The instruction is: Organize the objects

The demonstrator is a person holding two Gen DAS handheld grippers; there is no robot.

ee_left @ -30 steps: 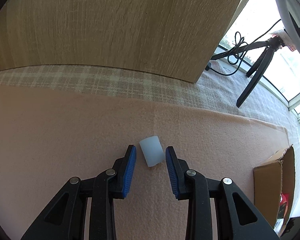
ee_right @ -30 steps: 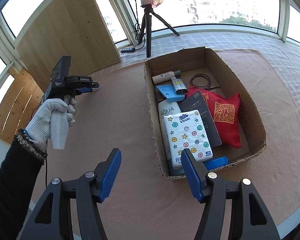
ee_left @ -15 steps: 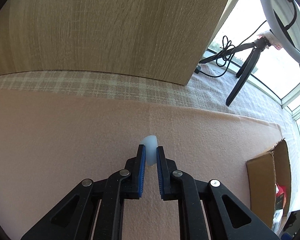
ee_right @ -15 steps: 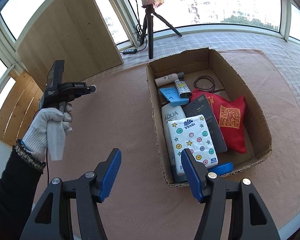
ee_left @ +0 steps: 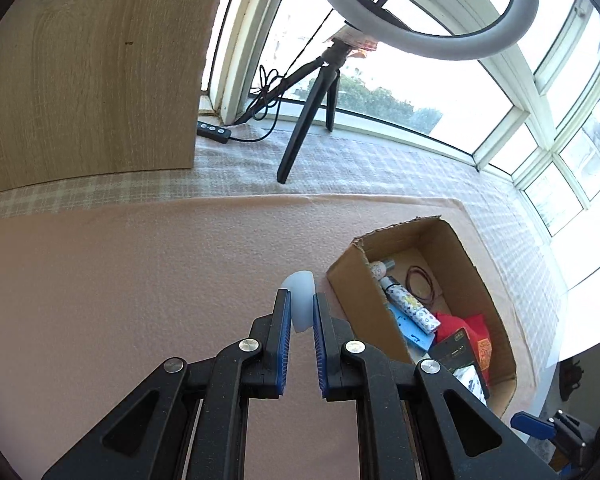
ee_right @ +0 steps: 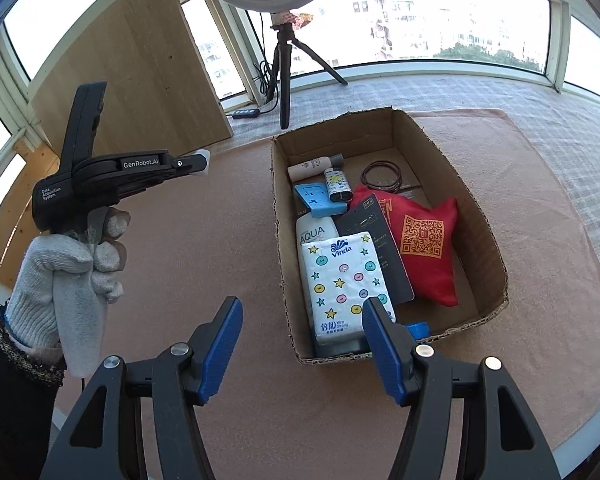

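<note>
A small translucent white cap (ee_left: 300, 300) is being clamped between the blue pads of the left gripper (ee_left: 301, 312), raised above the pink mat (ee_left: 120, 288) on the tabletop, just left of the cardboard box (ee_left: 470, 264). A gloved hand (ee_right: 70, 264) is gripping that tool's handle. The right gripper (ee_right: 302, 340) is hanging spread wide and empty over the box's near end, above the Vinda tissue pack (ee_right: 342, 280).
</note>
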